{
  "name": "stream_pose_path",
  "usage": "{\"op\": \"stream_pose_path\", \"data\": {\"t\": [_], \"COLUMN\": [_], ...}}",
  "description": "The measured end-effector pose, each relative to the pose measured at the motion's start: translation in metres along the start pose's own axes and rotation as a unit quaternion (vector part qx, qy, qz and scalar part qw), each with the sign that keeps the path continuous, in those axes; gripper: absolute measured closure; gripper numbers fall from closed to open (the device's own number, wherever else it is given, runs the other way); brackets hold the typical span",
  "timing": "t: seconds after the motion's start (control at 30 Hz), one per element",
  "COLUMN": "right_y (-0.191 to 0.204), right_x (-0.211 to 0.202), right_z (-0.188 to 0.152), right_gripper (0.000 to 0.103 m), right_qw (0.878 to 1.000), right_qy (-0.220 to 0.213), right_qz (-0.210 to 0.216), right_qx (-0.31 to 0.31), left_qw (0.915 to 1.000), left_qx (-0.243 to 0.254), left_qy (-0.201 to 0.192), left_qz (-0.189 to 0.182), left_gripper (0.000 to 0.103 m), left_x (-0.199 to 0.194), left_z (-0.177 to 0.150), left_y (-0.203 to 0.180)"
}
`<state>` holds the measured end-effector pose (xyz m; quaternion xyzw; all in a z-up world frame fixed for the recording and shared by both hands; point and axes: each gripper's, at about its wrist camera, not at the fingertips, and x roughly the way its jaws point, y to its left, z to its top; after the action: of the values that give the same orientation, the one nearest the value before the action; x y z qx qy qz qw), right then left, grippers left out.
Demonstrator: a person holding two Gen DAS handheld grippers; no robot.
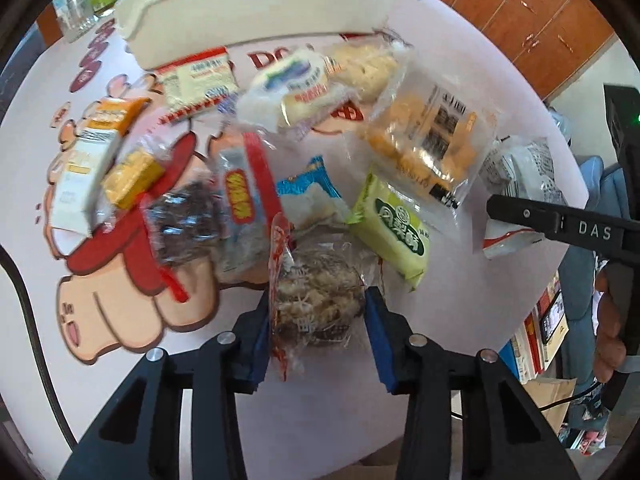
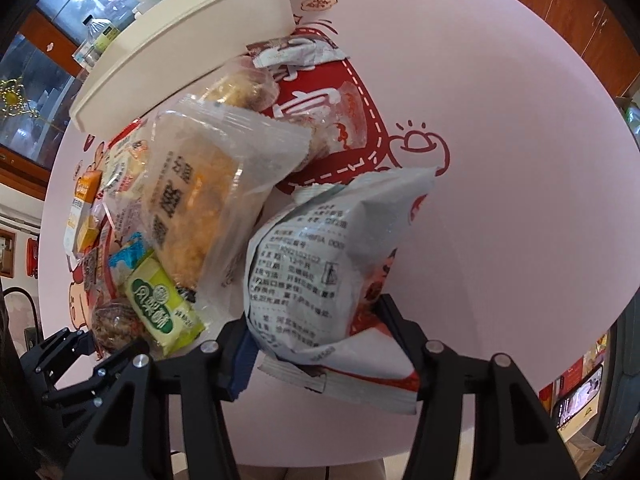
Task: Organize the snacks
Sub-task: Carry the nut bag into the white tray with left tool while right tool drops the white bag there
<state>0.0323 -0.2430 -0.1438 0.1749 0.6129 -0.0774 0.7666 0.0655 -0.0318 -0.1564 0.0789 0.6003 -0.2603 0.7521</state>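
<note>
A pile of wrapped snacks lies on the pink round table (image 1: 280,420). My left gripper (image 1: 318,304) points down, its blue pads pressed on both sides of a clear packet of brown nut brittle with a red edge (image 1: 316,300). That packet (image 2: 114,326) shows at the lower left of the right wrist view, beside the left gripper. My right gripper (image 2: 316,320) is shut on a puffy white bag with printed text (image 2: 316,256), held at its lower part. The same white bag (image 1: 516,184) sits at the pile's right edge, under a right finger (image 1: 560,220).
A cream storage box (image 1: 256,0) stands just behind the pile. Close by lie a green packet (image 1: 394,228), a clear bag of orange pastry (image 1: 424,140), a blue-and-white packet (image 1: 308,192) and a white-and-orange carton (image 1: 88,168). Bare pink tabletop (image 2: 500,160) spreads to the right.
</note>
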Motion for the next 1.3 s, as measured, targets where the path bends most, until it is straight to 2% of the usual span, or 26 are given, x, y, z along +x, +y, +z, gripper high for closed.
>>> {"op": "stream_pose_path", "data": {"t": [0.17,0.37,0.57,0.7,1.07,1.3], "right_y": [0.005,0.021,0.054,0.08,0.132,0.149], "right_x": [-0.037,-0.091,-0.145,-0.177,-0.247,-0.26], "right_z": [0.001,0.017,0.041,0.057,0.137,0.21], "right_gripper": [0.047,0.048,0.048,0.047,0.047,0.047], "right_qw": [1.0,0.996,0.985,0.974,0.953,0.951], "right_qy": [-0.028,-0.087,-0.152,-0.191,-0.248,-0.26], "right_qz": [0.0,0.01,0.02,0.027,0.054,0.057], "right_qx": [-0.01,-0.032,-0.079,-0.117,-0.167,-0.156], "left_qw": [0.9992,0.9948,0.9851,0.9774,0.9655,0.9572], "left_qx": [-0.002,-0.017,-0.008,0.002,-0.008,-0.019], "left_qy": [-0.041,-0.1,-0.171,-0.208,-0.246,-0.266], "left_qz": [0.001,-0.003,0.014,0.039,0.086,0.112], "left_gripper": [0.063,0.063,0.062,0.062,0.062,0.062], "left_x": [-0.041,-0.103,-0.164,-0.198,-0.253,-0.26], "left_z": [0.003,0.027,0.061,0.081,0.15,0.21], "left_y": [0.007,0.019,0.022,0.02,0.026,0.028]}}
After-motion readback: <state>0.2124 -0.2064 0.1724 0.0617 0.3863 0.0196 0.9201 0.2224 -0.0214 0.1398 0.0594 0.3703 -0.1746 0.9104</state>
